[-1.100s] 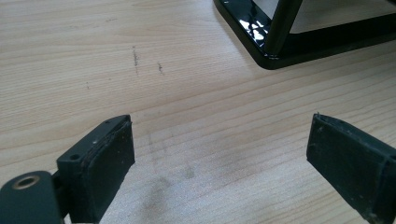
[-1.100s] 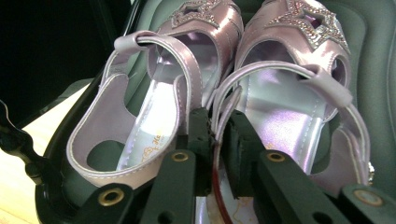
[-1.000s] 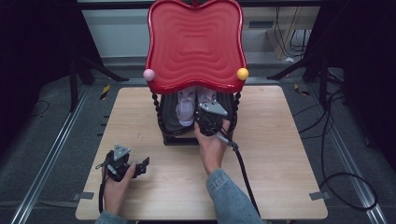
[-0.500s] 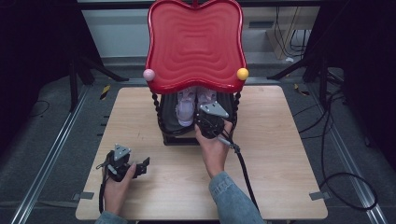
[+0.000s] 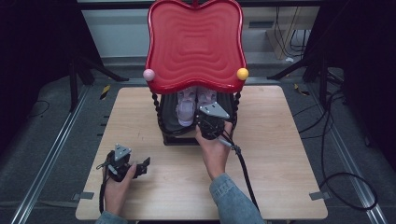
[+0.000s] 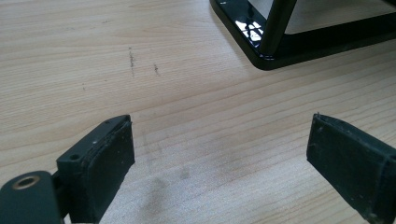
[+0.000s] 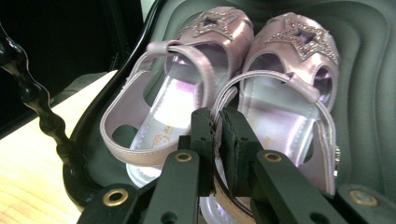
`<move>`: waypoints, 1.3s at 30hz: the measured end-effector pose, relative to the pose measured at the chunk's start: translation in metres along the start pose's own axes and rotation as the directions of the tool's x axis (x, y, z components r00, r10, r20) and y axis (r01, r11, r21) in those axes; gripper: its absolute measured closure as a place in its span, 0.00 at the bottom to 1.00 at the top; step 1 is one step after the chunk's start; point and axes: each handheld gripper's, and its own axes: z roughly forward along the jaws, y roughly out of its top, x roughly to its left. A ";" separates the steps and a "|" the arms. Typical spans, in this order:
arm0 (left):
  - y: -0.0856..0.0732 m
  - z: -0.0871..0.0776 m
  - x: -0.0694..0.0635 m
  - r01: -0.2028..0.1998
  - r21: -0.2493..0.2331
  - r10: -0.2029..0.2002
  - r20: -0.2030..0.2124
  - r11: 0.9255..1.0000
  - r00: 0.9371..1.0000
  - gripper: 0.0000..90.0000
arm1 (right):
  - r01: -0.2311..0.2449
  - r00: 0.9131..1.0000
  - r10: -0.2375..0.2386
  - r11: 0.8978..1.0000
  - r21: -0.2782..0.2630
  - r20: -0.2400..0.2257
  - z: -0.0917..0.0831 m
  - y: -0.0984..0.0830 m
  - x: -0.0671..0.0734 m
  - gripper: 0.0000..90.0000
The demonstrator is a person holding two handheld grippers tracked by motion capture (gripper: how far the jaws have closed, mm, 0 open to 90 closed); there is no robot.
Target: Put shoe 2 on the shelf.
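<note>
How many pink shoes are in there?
2. Both lie side by side on the dark lower shelf under the red top. The left shoe lies free; the right gripper is pinching the heel strap of the right shoe. No others show.

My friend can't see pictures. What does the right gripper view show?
The right gripper pinches the heel strap of a shiny pink sandal. Its twin lies beside it, both with sparkly stars on the toes, inside a dark tray.

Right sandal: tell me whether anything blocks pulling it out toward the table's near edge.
Nothing visible does. The right gripper pinches the right sandal at its heel side; the shelf's front is open, with bare table before it.
</note>
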 end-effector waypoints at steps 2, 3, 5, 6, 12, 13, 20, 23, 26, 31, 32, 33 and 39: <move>0.000 0.000 0.001 0.003 -0.001 -0.003 -0.001 1.000 1.000 0.08 | 0.003 1.000 -0.003 1.000 -0.001 -0.011 0.000 -0.001 0.000 0.91; 0.000 0.000 0.001 0.002 -0.003 -0.002 -0.001 1.000 1.000 0.08 | 0.004 1.000 -0.004 1.000 -0.001 -0.013 0.001 -0.001 -0.001 0.91; 0.000 0.000 0.001 -0.001 -0.002 0.001 -0.003 1.000 1.000 0.08 | -0.015 1.000 0.016 1.000 0.004 -0.017 0.002 0.000 -0.002 0.86; 0.000 0.000 0.001 -0.001 -0.002 0.001 -0.003 1.000 1.000 0.08 | -0.015 1.000 0.016 1.000 0.004 -0.017 0.002 0.000 -0.002 0.86; 0.000 0.000 0.001 0.002 0.000 -0.002 -0.003 1.000 1.000 0.08 | -0.011 1.000 0.011 1.000 -0.010 -0.017 -0.012 0.001 -0.003 0.62; 0.000 0.000 0.001 0.001 0.000 -0.001 -0.004 1.000 1.000 0.07 | -0.008 1.000 0.008 1.000 -0.009 -0.021 -0.017 0.000 -0.004 0.57; -0.001 0.000 0.002 0.000 0.002 0.000 -0.014 1.000 1.000 0.07 | 0.027 1.000 -0.027 1.000 -0.006 -0.010 -0.059 -0.019 -0.020 0.29; -0.001 0.000 0.002 -0.008 0.007 0.008 -0.019 1.000 1.000 0.06 | 0.035 0.999 -0.035 0.999 0.007 -0.001 -0.070 -0.029 -0.030 0.24; -0.002 0.001 0.003 -0.009 0.011 0.009 -0.023 1.000 1.000 0.06 | 0.038 0.999 -0.038 0.999 0.017 0.002 -0.075 -0.036 -0.036 0.21; -0.003 0.002 0.004 -0.013 0.015 0.014 -0.022 1.000 1.000 0.06 | 0.040 0.999 -0.039 0.998 0.056 -0.020 -0.082 -0.051 -0.047 0.15; -0.003 0.003 0.004 -0.016 0.022 0.016 -0.024 1.000 1.000 0.06 | 0.040 0.999 -0.039 0.997 0.063 -0.024 -0.083 -0.054 -0.049 0.14; -0.003 0.003 0.004 -0.017 0.025 0.017 -0.022 1.000 1.000 0.06 | 0.040 0.999 -0.039 0.997 0.063 -0.024 -0.083 -0.054 -0.049 0.14; -0.004 0.005 0.005 -0.026 0.038 0.027 -0.025 0.999 0.999 0.05 | 0.074 0.997 -0.070 0.986 0.152 -0.028 -0.081 -0.075 -0.062 0.10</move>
